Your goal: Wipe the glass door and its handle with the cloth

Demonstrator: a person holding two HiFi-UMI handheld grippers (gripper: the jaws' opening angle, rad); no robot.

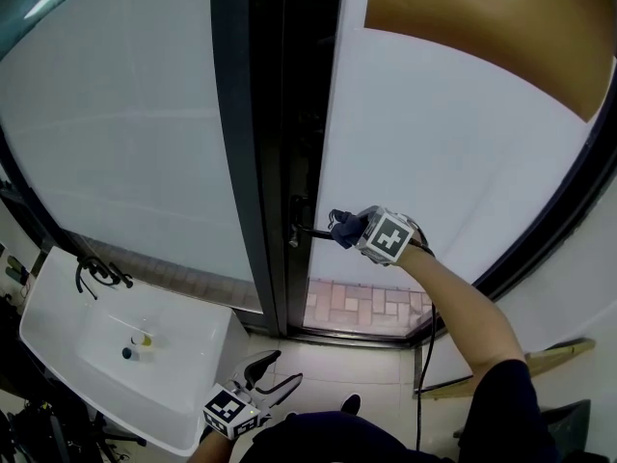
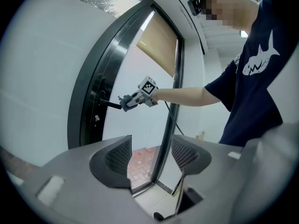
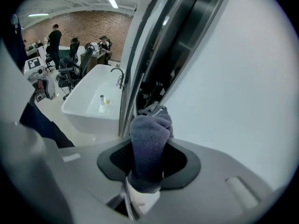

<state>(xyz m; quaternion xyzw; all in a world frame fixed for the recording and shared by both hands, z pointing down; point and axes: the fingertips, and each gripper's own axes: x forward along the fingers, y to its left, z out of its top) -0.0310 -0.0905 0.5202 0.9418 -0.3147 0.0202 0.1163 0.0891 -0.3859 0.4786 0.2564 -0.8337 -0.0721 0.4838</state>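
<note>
On the glass door (image 1: pixel 463 162), my right gripper (image 1: pixel 339 230) pinches the cloth (image 3: pixel 149 148) at the end of the handle (image 1: pixel 310 231), which runs leftward (left gripper (image 1: pixel 273 371) spread, empty).

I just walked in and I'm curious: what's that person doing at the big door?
A person is cleaning it with a gripper in each hand. The right tongs are shut on a dark cloth, held up against the end of the black handle of the glass door. The left tongs are open and empty, hanging down low near a white basin.
</note>
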